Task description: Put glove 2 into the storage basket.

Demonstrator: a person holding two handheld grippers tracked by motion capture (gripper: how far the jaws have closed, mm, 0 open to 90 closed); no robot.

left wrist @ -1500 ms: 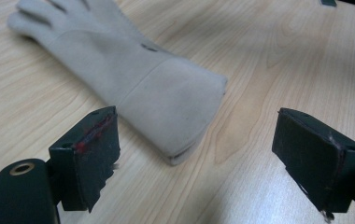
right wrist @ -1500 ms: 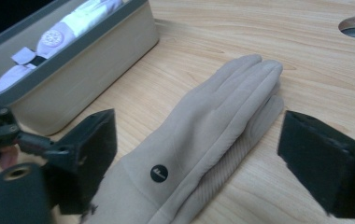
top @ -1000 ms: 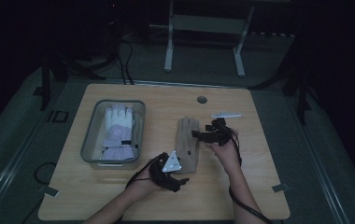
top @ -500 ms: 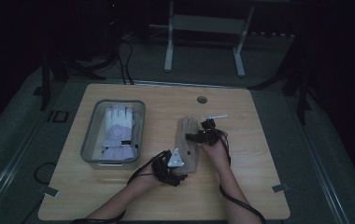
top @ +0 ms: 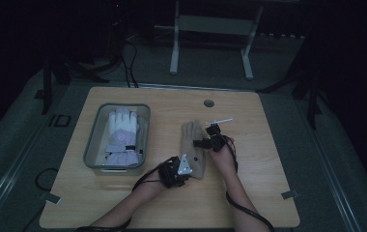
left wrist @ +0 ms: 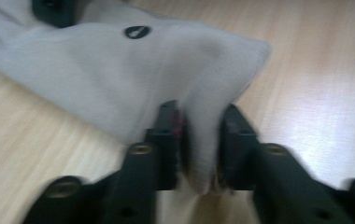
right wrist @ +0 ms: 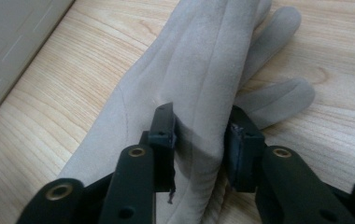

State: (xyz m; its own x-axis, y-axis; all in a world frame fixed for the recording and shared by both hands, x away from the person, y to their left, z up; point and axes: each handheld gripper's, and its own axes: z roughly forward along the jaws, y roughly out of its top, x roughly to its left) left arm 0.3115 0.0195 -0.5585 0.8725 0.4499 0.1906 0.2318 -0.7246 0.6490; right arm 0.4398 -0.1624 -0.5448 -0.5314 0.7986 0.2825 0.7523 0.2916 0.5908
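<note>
A beige glove (top: 193, 145) lies flat mid-table, fingers pointing away from the person. At its near cuff end, my left gripper (top: 180, 170) pinches the cloth. In the left gripper view the jaws (left wrist: 199, 140) are shut on a raised fold of the glove (left wrist: 119, 70), whose small dark logo faces up. My right gripper (top: 205, 141) sits at the glove's right edge, near the palm. In the right gripper view its jaws (right wrist: 199, 135) squeeze a ridge of the glove (right wrist: 203, 60), with the glove's fingers spread beyond.
A clear plastic bin (top: 94, 145) stands at the table's left and holds a white and lavender glove (top: 121, 133). Its wall (right wrist: 12, 37) shows at the upper left of the right gripper view. The wooden table (top: 268, 169) has a round cable hole (top: 209, 103) at the back.
My right gripper has moved left and slightly nearer onto the glove's right edge. The left gripper has stayed at the cuff.
</note>
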